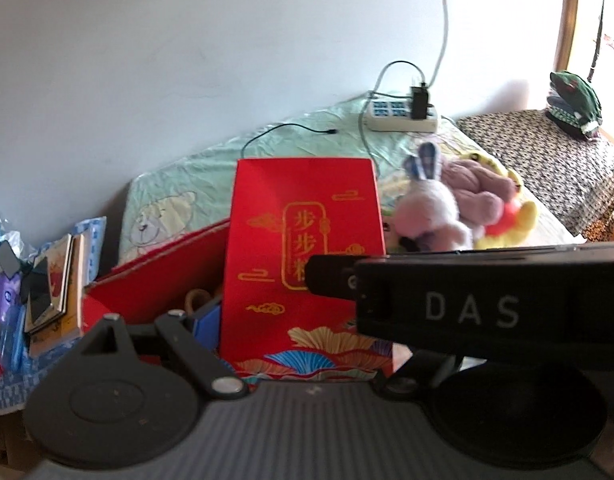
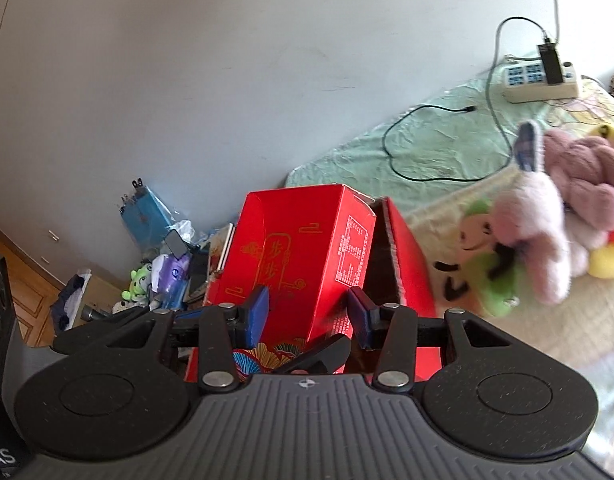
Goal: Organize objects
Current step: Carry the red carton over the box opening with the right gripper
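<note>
Tall red cardboard gift box with gold lettering (image 2: 295, 256) stands upright, long axis vertical, inside the open red carton (image 2: 403, 264). Right gripper (image 2: 307, 312) nearer: jaws spread, flanking the box, contact unclear. Left gripper: jaws' state can't be told.

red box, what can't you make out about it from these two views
- Red box base: right wrist view, hidden by the right gripper and its body.
- Small print on its side: too small.
- Left gripper fingertips: left wrist view, covered by the black DAS block.
</note>
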`<state>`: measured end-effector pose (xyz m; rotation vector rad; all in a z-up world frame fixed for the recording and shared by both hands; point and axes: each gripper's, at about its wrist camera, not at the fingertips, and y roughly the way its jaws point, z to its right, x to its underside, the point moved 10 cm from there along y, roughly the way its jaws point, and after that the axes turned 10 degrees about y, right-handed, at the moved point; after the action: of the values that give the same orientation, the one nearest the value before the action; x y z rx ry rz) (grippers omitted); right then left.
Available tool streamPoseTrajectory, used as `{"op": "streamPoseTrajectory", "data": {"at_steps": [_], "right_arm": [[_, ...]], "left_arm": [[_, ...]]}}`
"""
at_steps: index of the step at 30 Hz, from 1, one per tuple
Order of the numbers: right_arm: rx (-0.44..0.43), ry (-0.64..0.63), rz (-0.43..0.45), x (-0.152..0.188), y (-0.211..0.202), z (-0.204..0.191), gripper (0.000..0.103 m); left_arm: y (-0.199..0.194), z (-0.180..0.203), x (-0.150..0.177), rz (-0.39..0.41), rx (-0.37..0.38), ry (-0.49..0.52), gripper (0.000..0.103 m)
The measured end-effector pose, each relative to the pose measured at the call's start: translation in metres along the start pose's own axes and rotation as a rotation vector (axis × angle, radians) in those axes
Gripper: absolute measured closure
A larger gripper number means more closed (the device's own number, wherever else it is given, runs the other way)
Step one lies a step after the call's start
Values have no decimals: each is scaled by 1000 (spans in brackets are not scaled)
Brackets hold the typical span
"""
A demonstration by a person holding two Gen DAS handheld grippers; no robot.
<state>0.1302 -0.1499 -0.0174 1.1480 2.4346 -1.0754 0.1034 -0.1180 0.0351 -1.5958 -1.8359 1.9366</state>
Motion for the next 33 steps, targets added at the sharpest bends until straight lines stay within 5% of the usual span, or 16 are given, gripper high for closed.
{"op": "streamPoseTrajectory", "data": {"at_steps": [11,33], "right_arm": [[-43,-18,-40,12,54,-16,56],[-77,-54,-371,33,146,-21,59]], "left_arm": [[30,-46,22,-40,-43,-33,19],[97,-104,65,-252,-145,-178,19]]}}
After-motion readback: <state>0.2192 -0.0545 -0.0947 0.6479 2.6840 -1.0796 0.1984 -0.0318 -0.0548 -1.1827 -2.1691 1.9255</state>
